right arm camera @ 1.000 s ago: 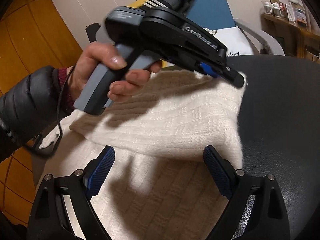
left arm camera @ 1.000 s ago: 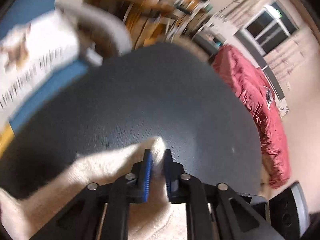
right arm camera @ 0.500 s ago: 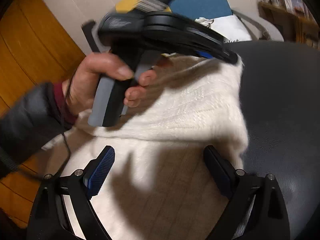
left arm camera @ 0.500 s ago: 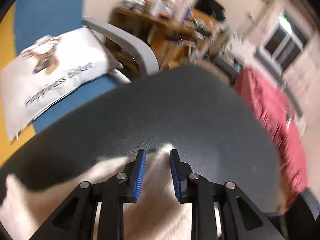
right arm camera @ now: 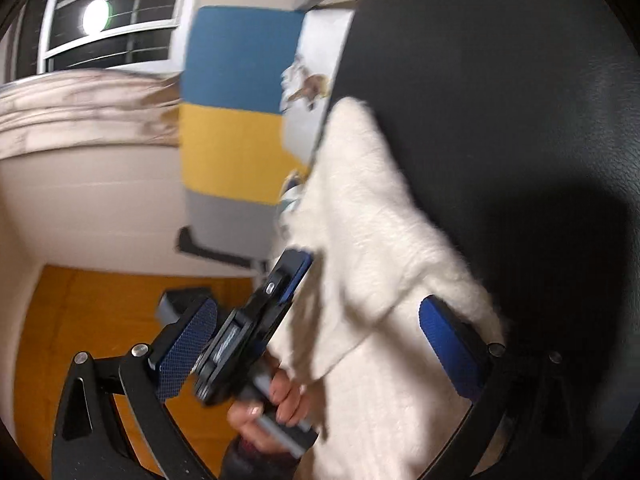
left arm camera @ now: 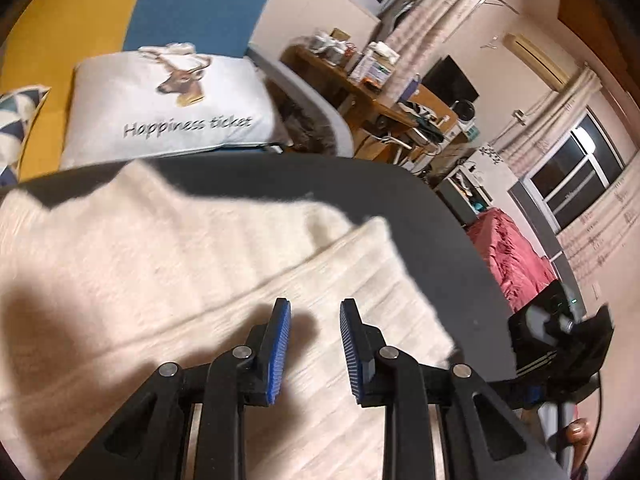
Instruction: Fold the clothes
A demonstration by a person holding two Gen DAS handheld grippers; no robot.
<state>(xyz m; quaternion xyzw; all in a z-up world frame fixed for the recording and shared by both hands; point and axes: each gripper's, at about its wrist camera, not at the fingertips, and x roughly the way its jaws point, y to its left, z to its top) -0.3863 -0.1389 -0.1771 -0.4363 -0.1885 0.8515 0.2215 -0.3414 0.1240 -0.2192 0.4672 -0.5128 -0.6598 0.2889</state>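
Knitwear first: seen from the left wrist, the cream sweater lies on the dark worktop ahead of and under the left tool, one layer lapped over another. It looks soft, limp and light; a pinch at an edge or corner should hold best. That tool's pads stand a little apart, empty, just above the knit. From the right wrist, the right tool is spread wide, gripping nothing, the sweater lying ahead between its pads, with the left tool close on its left.
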